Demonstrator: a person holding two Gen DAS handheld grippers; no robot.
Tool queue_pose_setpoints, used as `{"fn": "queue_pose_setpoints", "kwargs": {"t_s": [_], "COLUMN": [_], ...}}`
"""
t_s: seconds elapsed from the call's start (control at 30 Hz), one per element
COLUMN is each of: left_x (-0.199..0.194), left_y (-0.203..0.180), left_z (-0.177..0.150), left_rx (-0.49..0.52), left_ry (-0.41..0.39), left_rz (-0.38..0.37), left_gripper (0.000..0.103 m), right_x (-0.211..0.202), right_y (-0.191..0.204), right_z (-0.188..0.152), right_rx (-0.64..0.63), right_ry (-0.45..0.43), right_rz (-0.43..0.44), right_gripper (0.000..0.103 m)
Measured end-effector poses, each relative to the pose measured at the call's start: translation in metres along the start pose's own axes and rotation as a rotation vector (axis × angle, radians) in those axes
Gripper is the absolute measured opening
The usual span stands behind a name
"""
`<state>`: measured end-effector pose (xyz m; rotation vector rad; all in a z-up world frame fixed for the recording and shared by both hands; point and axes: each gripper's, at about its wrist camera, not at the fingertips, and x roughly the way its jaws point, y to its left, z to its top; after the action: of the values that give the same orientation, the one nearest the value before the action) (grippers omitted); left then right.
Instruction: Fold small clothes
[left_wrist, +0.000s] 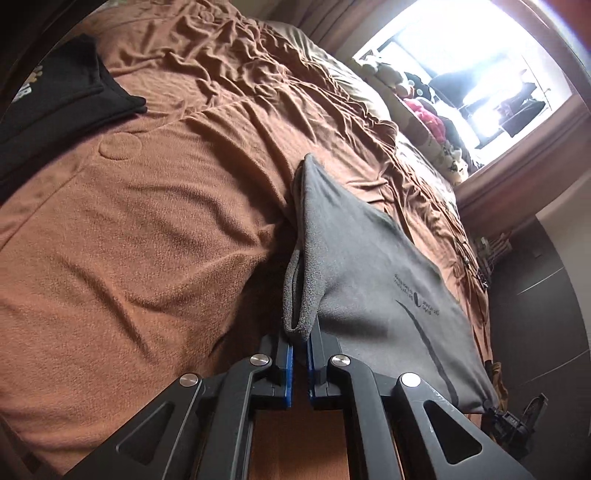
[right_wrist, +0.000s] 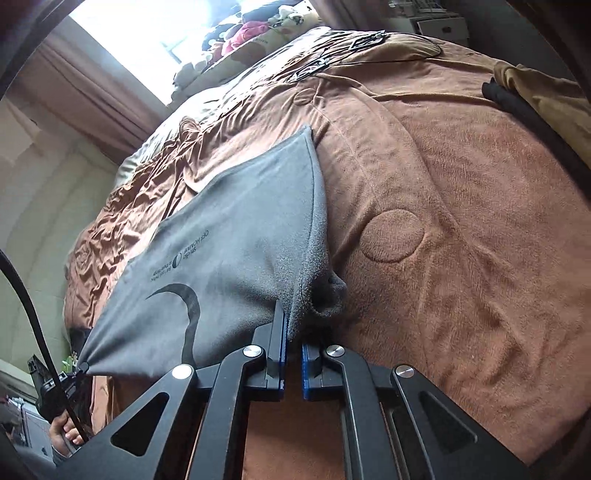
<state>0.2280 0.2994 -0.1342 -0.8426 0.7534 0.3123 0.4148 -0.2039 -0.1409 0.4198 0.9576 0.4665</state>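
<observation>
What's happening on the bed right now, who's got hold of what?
Both grippers hold the grey T-shirt stretched between them above the brown blanket. The left gripper is shut on one bunched end, the right gripper on the other. A folded black garment lies off to the side on the blanket.

A grey printed garment (left_wrist: 373, 266) hangs stretched above the bed, pinched at two corners.

Rumpled brown bedspread (left_wrist: 155, 206) covers the bed; window (left_wrist: 476, 62) glares, perhaps curtained.
</observation>
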Motion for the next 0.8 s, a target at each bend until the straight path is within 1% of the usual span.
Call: {"fn": "queue_pose_setpoints", "kwargs": {"t_s": [0.33, 0.57, 0.8], "left_x": [-0.046, -0.071, -0.095], "left_y": [0.025, 0.046, 0.056], "left_z": [-0.022, -0.044, -0.064], "left_rx": [-0.003, -0.013, -0.011], "left_ry": [-0.022, -0.028, -0.038], "left_rz": [-0.040, -0.048, -0.060], "left_gripper": [0.005, 0.005, 0.005], "right_x": [-0.038, -0.063, -0.077], "right_y": [0.002, -0.002, -0.005], "right_z": [-0.027, -0.048, -0.070], "right_rx": [-0.017, -0.025, -0.032], "right_ry": [0.002, -0.003, -0.001], "right_rz": [0.015, 0.031, 0.042], "right_gripper": [0.002, 0.002, 0.002]}}
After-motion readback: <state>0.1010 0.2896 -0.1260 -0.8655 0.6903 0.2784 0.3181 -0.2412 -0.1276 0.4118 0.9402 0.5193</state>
